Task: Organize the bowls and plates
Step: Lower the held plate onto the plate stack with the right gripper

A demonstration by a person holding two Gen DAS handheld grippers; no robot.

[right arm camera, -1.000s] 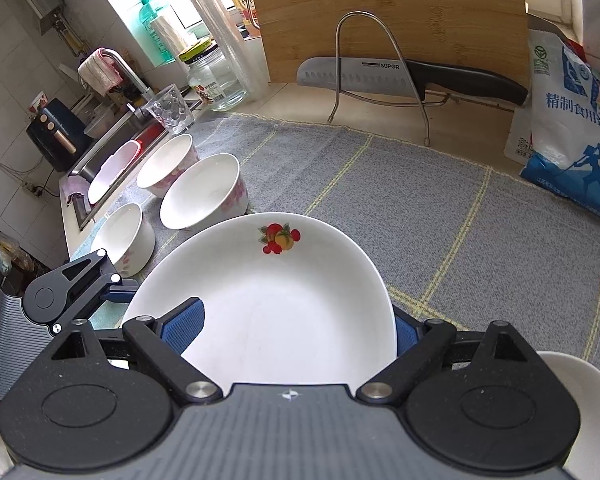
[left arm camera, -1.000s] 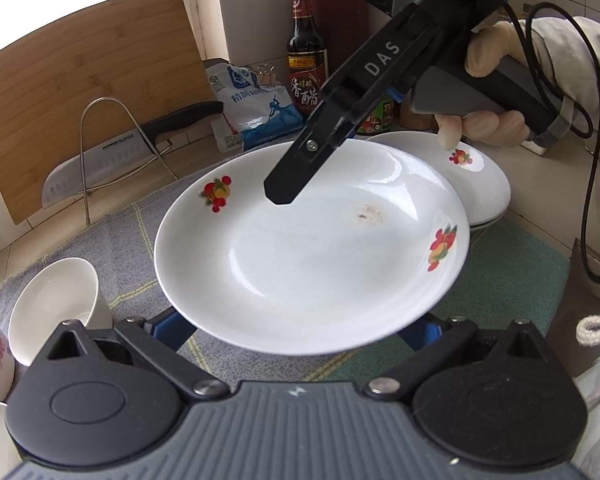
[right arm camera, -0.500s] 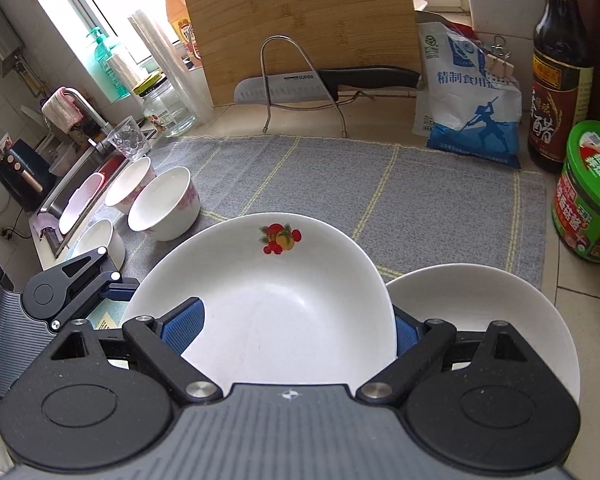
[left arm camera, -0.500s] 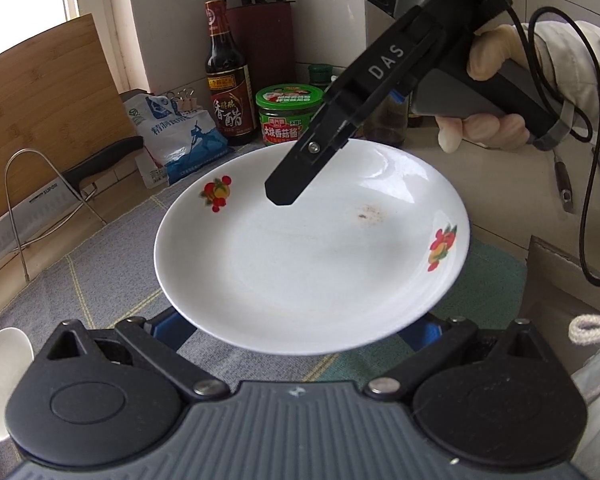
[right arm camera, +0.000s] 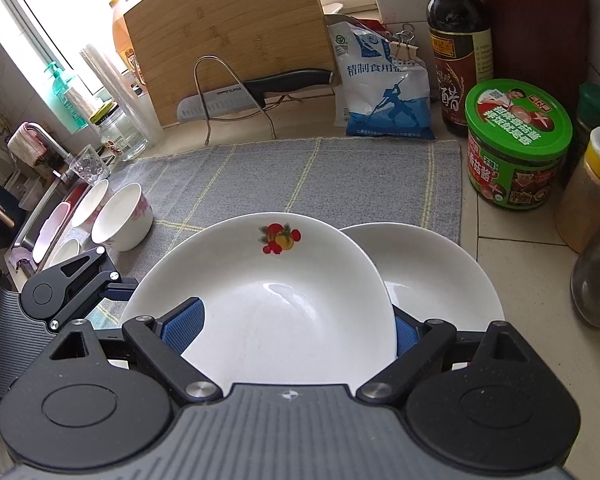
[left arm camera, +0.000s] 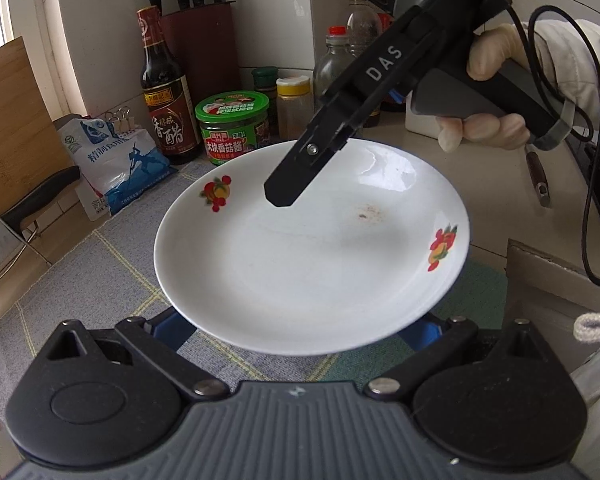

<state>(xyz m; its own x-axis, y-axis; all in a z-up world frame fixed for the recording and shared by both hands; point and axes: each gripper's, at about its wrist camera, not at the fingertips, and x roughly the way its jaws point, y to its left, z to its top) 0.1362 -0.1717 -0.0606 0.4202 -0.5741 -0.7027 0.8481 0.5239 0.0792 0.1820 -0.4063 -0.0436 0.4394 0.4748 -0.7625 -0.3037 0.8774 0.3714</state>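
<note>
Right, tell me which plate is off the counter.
The fruit-print plate, gripped by both grippers, left and right. The plain plate behind it lies on the counter.

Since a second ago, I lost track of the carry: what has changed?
The fruit-print plate has travelled right, off the grey mat, toward the white plate beside the jars. Both grippers, left and right, still hold it as before. The bowls stayed put.

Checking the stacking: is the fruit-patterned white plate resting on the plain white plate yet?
Cannot tell. The right wrist view shows fruit-patterned white plate overlapping plain white plate, hiding any gap.
</note>
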